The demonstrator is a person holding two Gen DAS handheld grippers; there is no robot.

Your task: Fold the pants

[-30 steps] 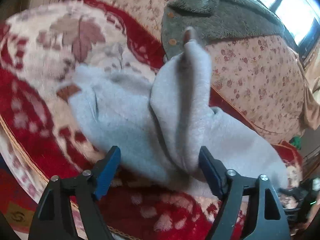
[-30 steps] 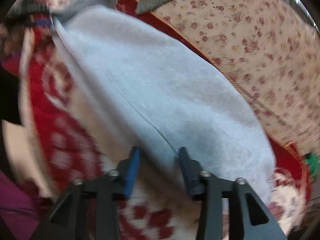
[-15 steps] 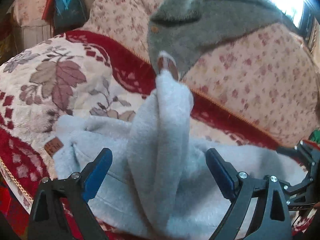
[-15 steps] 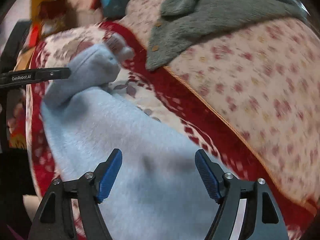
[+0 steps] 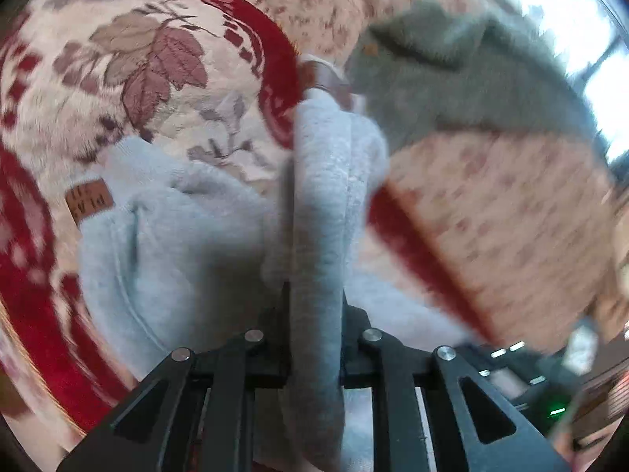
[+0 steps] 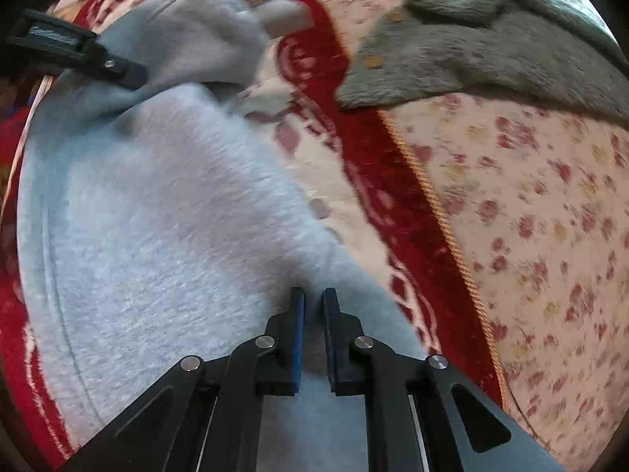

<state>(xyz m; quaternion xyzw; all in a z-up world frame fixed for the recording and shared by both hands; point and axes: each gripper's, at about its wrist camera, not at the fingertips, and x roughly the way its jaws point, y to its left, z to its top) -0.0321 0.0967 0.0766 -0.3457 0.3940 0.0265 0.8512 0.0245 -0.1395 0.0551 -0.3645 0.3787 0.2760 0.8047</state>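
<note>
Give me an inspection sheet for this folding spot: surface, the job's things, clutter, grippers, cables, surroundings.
Surface: red and cream leaf-pattern blanket beside a floral cover.
Job's things: light grey pants, bunched, brown label showing.
Clutter: grey fleece jacket on the floral cover.
Grippers: left gripper just closed on a raised fold of the pants; right gripper just closed, pinching their edge.
Cables: nothing seen.
Surroundings: bright window.

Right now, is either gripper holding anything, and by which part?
Both hold the grey pants: left gripper pinches a raised fold running up from its jaws, right gripper a pinch of fabric near an edge.
</note>
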